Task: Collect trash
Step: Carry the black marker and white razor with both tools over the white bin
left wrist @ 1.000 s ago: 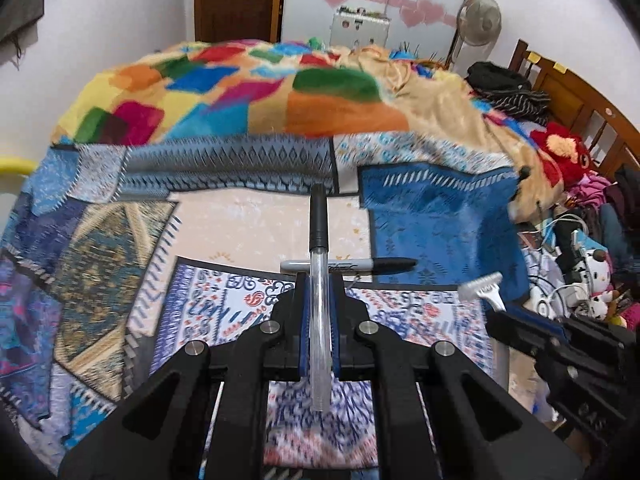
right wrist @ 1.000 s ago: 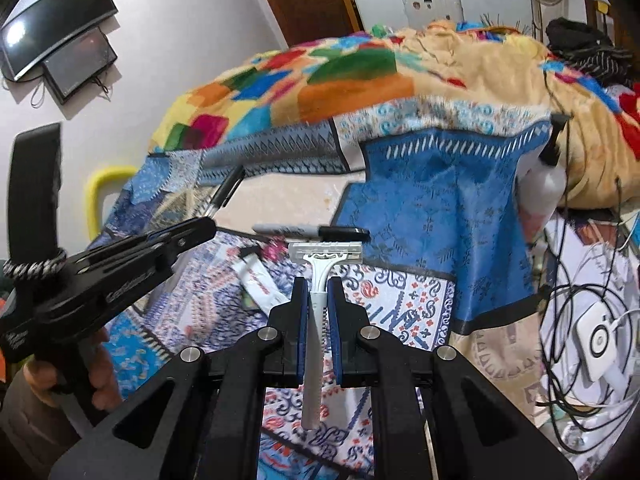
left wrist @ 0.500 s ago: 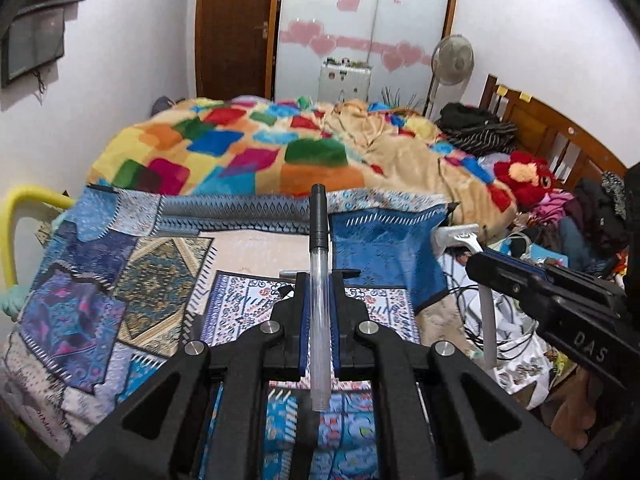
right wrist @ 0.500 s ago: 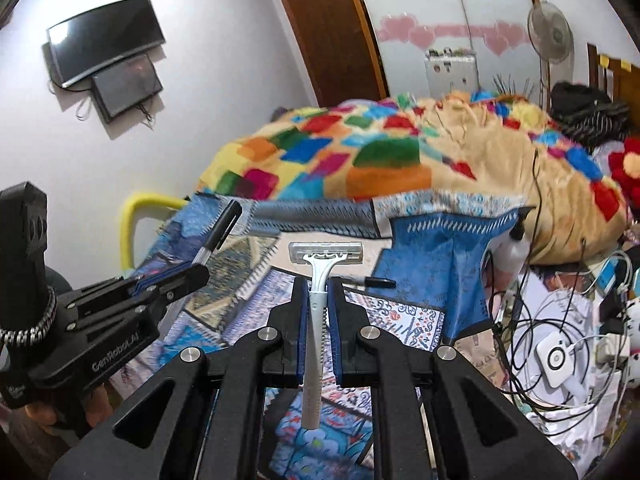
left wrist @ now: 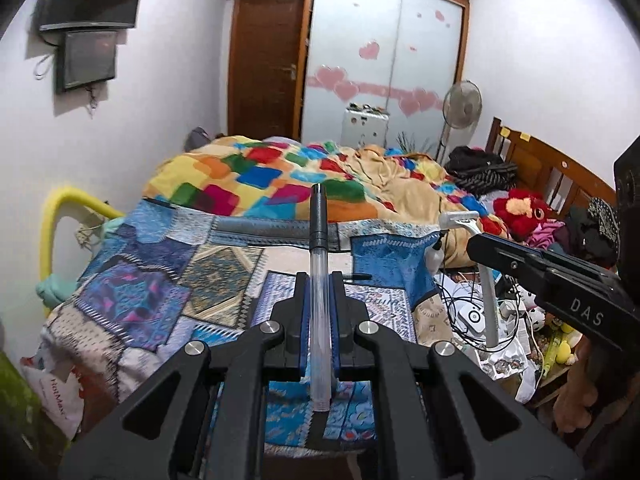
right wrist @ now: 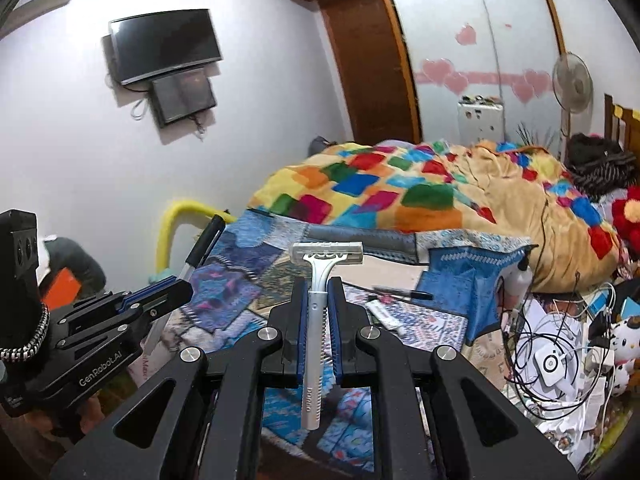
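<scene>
My left gripper (left wrist: 319, 280) is shut on a clear pen with a black cap (left wrist: 319, 248), which stands up between the pads, high above the patchwork bedcover (left wrist: 160, 280). My right gripper (right wrist: 319, 288) is shut on the handle of a silver disposable razor (right wrist: 322, 264), head upward. In the left wrist view the right gripper (left wrist: 480, 240) with the razor (left wrist: 460, 220) shows at the right; in the right wrist view the left gripper (right wrist: 176, 292) with the pen (right wrist: 200, 248) shows at the left. A black marker (right wrist: 404, 292) and a small white tube (right wrist: 384, 314) lie on the bedcover below.
A colourful quilt (left wrist: 280, 184) covers the far half of the bed. Cables, a white charger (right wrist: 552, 360), plush toys (left wrist: 520, 212) and clothes crowd the right side. A yellow rail (left wrist: 60, 208) stands at the left; a fan (left wrist: 462, 104) and wardrobe stand behind.
Both grippers have risen and drawn back from the bed with the pen and the razor still gripped. The bed looks smaller and the walls, screens and wardrobe have come into view.
</scene>
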Motion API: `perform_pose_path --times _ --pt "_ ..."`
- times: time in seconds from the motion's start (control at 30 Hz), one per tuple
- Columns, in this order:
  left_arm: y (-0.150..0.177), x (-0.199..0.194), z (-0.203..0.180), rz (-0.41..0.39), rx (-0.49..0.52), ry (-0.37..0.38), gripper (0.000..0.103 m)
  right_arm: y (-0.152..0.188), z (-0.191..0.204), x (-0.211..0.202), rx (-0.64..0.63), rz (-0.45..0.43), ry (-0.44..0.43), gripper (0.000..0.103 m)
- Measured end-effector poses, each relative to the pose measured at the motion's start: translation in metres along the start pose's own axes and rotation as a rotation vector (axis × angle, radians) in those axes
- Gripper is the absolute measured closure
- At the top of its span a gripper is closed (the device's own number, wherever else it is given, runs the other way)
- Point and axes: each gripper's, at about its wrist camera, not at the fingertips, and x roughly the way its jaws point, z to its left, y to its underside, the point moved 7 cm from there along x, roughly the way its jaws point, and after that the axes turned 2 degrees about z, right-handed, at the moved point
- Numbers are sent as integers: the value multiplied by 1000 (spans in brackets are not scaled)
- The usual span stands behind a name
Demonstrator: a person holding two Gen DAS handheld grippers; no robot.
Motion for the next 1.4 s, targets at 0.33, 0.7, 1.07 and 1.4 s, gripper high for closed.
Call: perform_pose_path --times 0.33,0.7,1.07,1.4 --pt "39 -81 57 -43 -70 -91 95 26 83 -20 -97 4 -103 94" --pt "100 -127 131 -14 -183 -192 95 75 168 0 -197 105 -218 94" --pt "193 -130 216 128 -332 -300 95 146 243 55 -306 291 -278 94" --pt "296 -89 271 347 -500 -328 95 217 272 122 -343 534 -297 94"
